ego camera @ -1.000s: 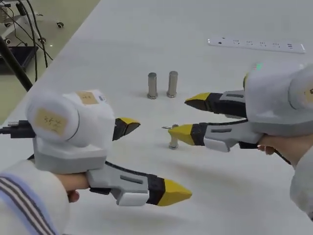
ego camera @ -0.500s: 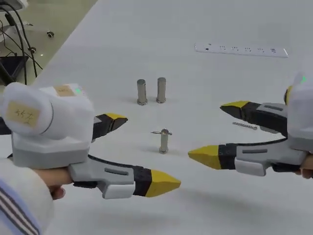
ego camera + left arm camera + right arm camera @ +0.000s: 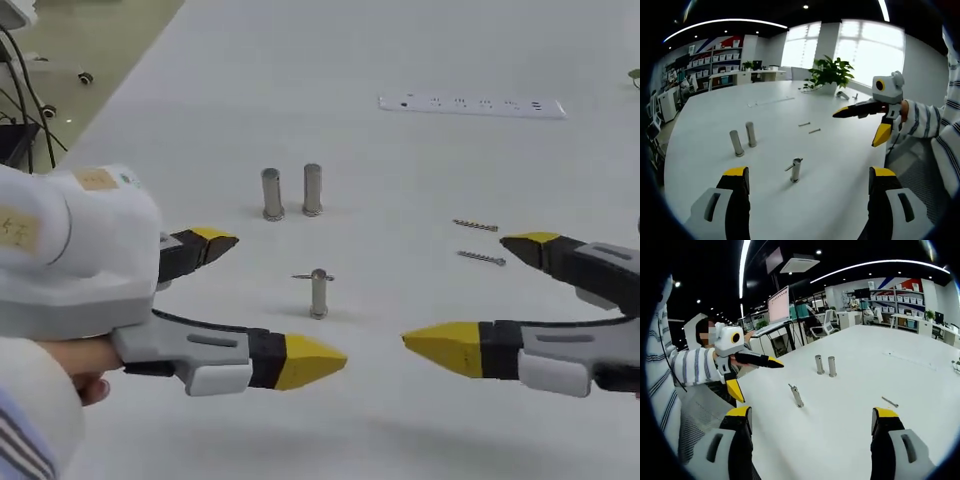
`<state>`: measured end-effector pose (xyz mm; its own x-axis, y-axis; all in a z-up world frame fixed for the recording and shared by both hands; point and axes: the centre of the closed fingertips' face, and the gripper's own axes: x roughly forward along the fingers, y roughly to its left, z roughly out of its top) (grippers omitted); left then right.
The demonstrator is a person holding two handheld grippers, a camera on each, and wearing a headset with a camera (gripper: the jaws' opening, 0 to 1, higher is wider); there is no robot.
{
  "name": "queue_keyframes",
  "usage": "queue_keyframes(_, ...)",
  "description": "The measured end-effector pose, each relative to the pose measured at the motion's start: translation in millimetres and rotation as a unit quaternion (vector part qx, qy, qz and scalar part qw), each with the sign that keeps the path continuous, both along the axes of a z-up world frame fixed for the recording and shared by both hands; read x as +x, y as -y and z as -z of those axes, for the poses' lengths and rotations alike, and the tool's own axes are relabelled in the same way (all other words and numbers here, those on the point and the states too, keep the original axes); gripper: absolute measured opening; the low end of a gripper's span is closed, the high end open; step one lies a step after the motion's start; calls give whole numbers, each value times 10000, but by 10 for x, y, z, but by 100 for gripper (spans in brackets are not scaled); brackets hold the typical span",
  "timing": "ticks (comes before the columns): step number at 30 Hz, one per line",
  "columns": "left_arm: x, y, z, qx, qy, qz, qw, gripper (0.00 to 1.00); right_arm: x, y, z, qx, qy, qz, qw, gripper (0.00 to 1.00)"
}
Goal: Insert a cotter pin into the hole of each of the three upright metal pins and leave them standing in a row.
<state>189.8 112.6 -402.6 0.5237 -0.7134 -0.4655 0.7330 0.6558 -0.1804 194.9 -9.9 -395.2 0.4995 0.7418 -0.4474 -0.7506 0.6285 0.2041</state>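
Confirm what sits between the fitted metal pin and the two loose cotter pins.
Nothing: bare table separates the fitted metal pin from the loose cotter pins, as the head view and left gripper view show.

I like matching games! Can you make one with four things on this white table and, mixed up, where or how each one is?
1. near silver metal pin
2. two far silver metal pins
3. two thin loose cotter pins
4. long white power strip

A. lying flat on the right
B. standing side by side, bare
C. standing alone, cotter pin through its top
D. farthest back on the table

Pairs: 1-C, 2-B, 3-A, 4-D.
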Motion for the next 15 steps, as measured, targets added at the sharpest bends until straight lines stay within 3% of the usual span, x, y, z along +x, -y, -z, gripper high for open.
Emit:
queue_keyframes(2,25,-4,-9,-1,9,-8,10000,99,-2,57,5,79,-107,168,9998,98)
queue_keyframes(9,186,-45,-62,0,90,-91,9999,99,-23,197,14,143,-160,456,9987,98)
queue_keyframes(15,354,-116,-104,-15,167,-229,9996,99,-49,269,47,5,-202,537,9984,98)
